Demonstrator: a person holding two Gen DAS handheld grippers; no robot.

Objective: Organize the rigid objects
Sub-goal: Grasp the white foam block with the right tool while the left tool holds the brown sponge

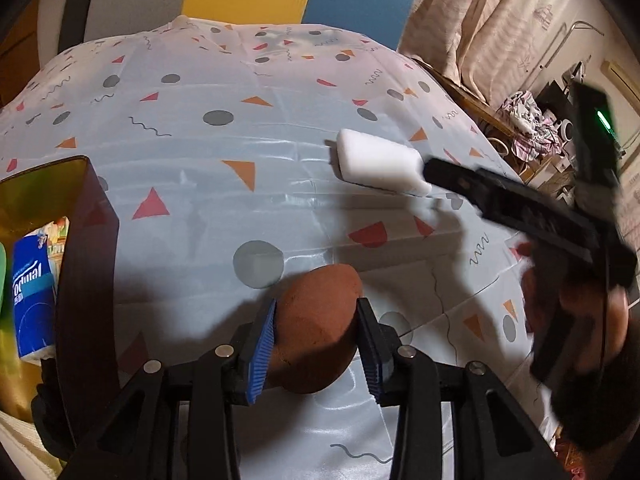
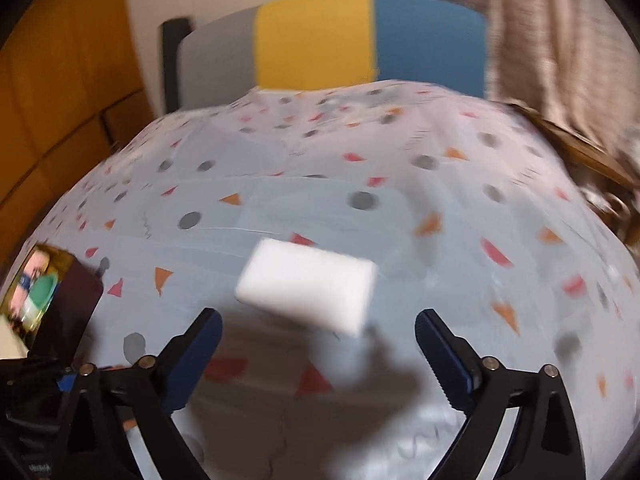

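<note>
Gripping brown oval object (image 1: 320, 320) in left gripper (image 1: 316, 344), blue pads pressed on both its sides, above the patterned tablecloth (image 1: 192, 120).
Right gripper (image 2: 318, 354) had jaws spread wide, nothing between them; white block (image 2: 308, 284) lay flat on the tablecloth just ahead of its fingertips, roughly centred on the gap, not touched. Left of the block at the table edge: dark box (image 1: 86, 240) with a blue tissue pack (image 1: 34, 296) inside.

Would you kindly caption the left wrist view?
Left gripper clamps a brown oval object above the patterned tablecloth; white foam block beyond.
</note>
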